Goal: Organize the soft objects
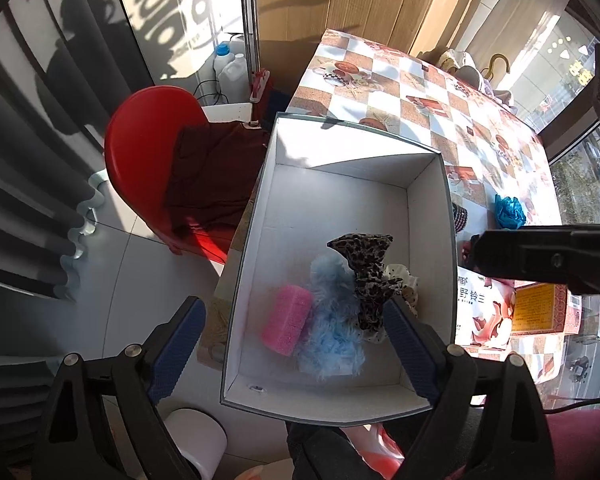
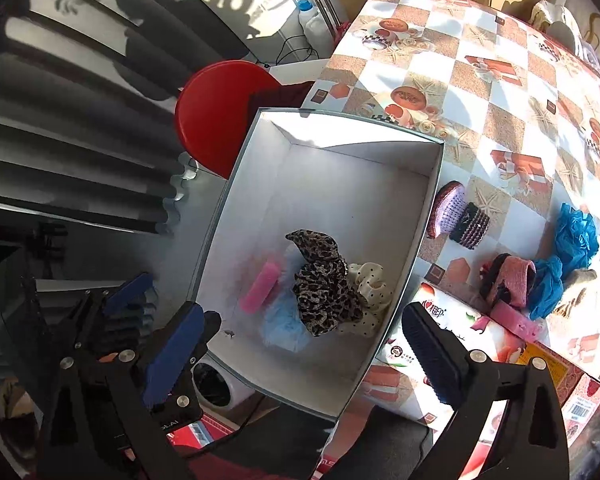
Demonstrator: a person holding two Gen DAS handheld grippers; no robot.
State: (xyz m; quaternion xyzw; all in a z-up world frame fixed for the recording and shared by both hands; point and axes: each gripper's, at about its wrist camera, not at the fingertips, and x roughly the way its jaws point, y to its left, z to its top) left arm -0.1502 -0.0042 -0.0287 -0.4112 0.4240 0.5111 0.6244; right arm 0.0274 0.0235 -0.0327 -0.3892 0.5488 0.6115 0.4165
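**Box partly filled; items remain on the table**

Status: The white box (image 2: 339, 196) sits at the table's (image 2: 499, 92) left edge. Its near end holds a pink sponge (image 1: 287, 320), a blue fluffy piece (image 1: 331, 332), a leopard scrunchie (image 2: 323, 280) and a cream dotted scrunchie (image 2: 369, 292). The far end is bare.

Grippers: The left gripper (image 1: 296, 340) hangs above the box's near end, jaws spread, holding nothing. The right gripper (image 2: 300, 352) is likewise released and empty, above the box's near right corner.

Step in hand: Judged as between deposits. The next move calls for the right gripper to travel right, past the tissue pack (image 2: 459, 328), and close on one loose item.

View differences: The right wrist view shows the pending items beside the box's right wall: a purple knit piece (image 2: 447, 210), a pink band (image 2: 511, 276) and blue mesh (image 2: 571, 248). The left wrist view shows little of these, but shows the red chair (image 1: 148, 148) and the right gripper's body.
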